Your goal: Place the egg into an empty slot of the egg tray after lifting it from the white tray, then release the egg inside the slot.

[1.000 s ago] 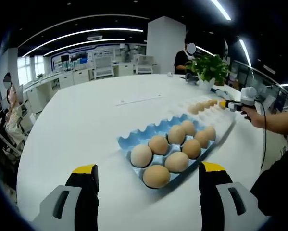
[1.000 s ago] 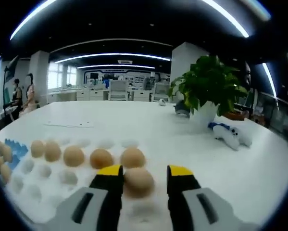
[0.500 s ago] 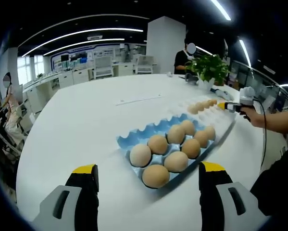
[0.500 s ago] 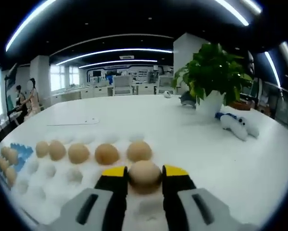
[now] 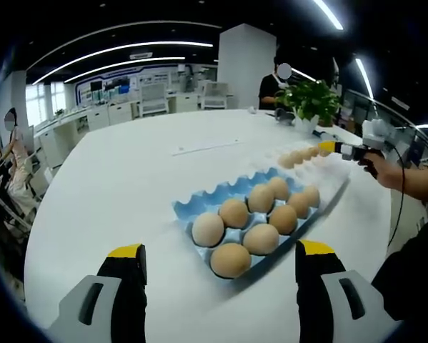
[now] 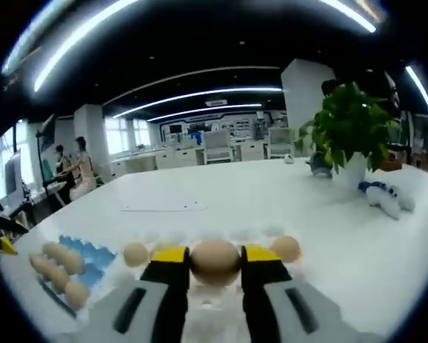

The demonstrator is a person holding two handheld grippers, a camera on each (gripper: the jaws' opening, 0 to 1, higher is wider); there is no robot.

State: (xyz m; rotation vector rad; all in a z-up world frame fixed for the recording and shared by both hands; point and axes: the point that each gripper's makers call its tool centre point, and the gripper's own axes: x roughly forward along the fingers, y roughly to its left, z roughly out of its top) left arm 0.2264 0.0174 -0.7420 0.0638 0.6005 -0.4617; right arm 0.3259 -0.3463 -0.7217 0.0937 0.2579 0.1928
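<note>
The blue egg tray [image 5: 192,209] lies mid-table holding several brown eggs, with bare slots on its far left side. Behind it sits the white tray [image 5: 326,171] with a row of eggs [image 5: 297,156]. My left gripper [image 5: 221,251] hovers open in front of the blue tray, holding nothing. My right gripper [image 6: 215,257] is shut on a brown egg [image 6: 215,258], lifted above the white tray [image 6: 199,314]. Other eggs [image 6: 136,254] remain in that tray. The blue egg tray [image 6: 92,259] appears at lower left. From the left gripper view, the right gripper [image 5: 335,148] hangs over the white tray.
A potted green plant [image 6: 349,128] and a small white-and-blue toy [image 6: 385,200] stand at the table's far right. A sheet of paper [image 6: 163,208] lies on the white table [image 5: 128,179]. People stand by desks at the left [image 6: 74,161]. A hand [image 5: 389,171] holds the right gripper.
My right gripper closed on the egg and rose with it off the white tray, turning left so the blue tray comes into view. The left gripper has stayed still.
</note>
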